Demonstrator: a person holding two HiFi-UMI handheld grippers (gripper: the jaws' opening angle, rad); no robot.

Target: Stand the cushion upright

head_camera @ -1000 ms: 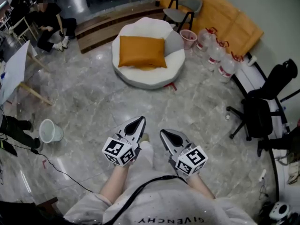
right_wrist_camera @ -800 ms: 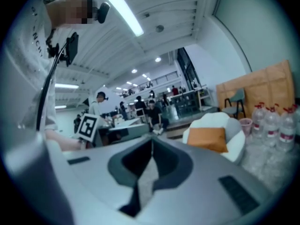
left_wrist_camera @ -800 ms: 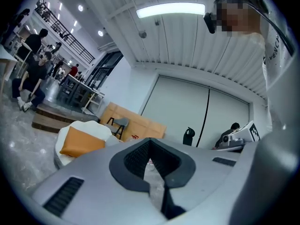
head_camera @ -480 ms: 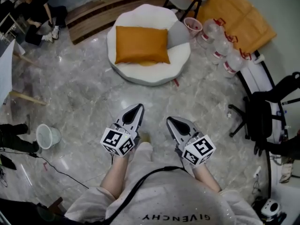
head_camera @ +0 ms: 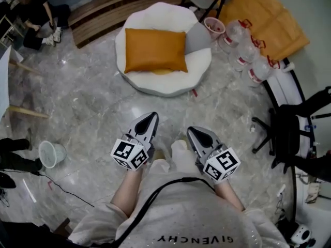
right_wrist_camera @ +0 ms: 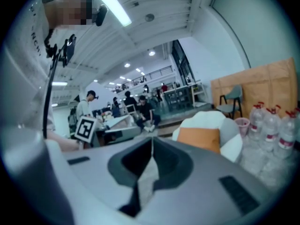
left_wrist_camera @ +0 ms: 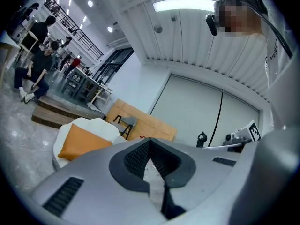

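An orange cushion [head_camera: 155,49] lies flat on a round white floor seat [head_camera: 199,68] at the top middle of the head view. It also shows as the orange cushion [left_wrist_camera: 82,142] in the left gripper view and the orange cushion [right_wrist_camera: 199,138] in the right gripper view. Both grippers hang over the marble floor, well short of the seat. My left gripper [head_camera: 152,117] is shut with nothing in it. My right gripper [head_camera: 190,132] is shut and empty too. The jaw tips meet in the left gripper [left_wrist_camera: 150,141] view and the right gripper [right_wrist_camera: 152,139] view.
A grey cushion [head_camera: 198,36] leans on the seat's right side. Several water bottles [head_camera: 243,48] and a pink bin [head_camera: 213,27] stand right of it, before an orange board [head_camera: 269,19]. A black office chair [head_camera: 289,130] is at the right, a white mesh basket [head_camera: 50,154] at the left.
The view has advanced toward the seat: the cushion sits larger and lower in the picture. Both grippers have travelled forward with the person and stay shut.
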